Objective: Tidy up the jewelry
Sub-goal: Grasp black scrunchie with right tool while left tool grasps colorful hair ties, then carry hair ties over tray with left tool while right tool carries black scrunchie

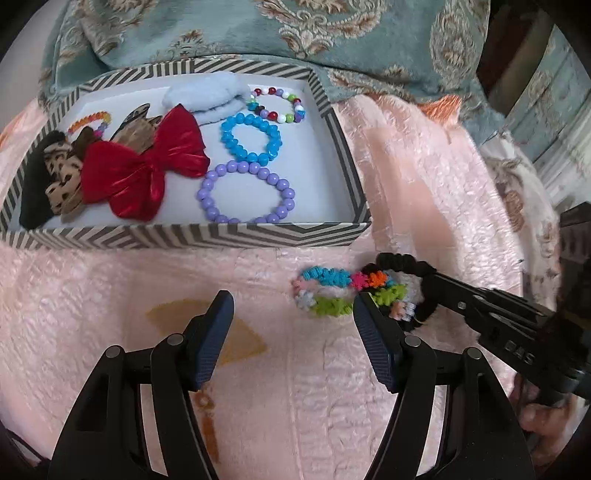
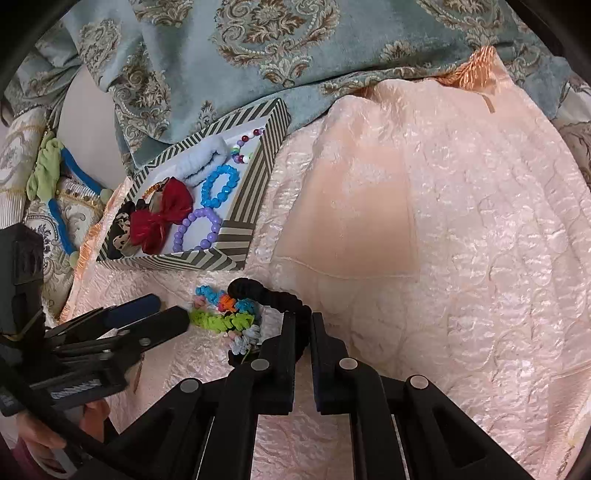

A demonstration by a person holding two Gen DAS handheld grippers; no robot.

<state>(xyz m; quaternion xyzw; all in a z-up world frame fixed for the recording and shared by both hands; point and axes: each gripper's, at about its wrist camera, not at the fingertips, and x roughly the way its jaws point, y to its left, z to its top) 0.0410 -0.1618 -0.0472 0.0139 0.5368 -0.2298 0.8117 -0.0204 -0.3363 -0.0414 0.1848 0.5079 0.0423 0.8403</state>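
Observation:
A striped box (image 1: 207,236) (image 2: 255,206) on the pink bedspread holds a red bow (image 1: 147,166) (image 2: 162,214), a blue bead bracelet (image 1: 251,136) (image 2: 219,186), a purple bead bracelet (image 1: 245,192) (image 2: 197,229), a multicolour bead bracelet (image 1: 277,105), a pale blue scrunchie (image 1: 207,96) and leopard clips (image 1: 62,173). In front of the box lies a multicolour hair tie (image 1: 325,291) (image 2: 221,314). My right gripper (image 2: 303,317) (image 1: 424,282) is shut on a black scrunchie (image 2: 273,295) (image 1: 402,262) beside it. My left gripper (image 1: 293,306) (image 2: 170,314) is open and empty, its right finger touching the hair tie.
A teal patterned cushion (image 1: 295,33) (image 2: 258,55) lies behind the box. A peach cloth patch (image 2: 354,221) lies right of the box. Green and blue cords (image 2: 55,177) lie at the far left. The pink bedspread (image 2: 480,258) stretches right.

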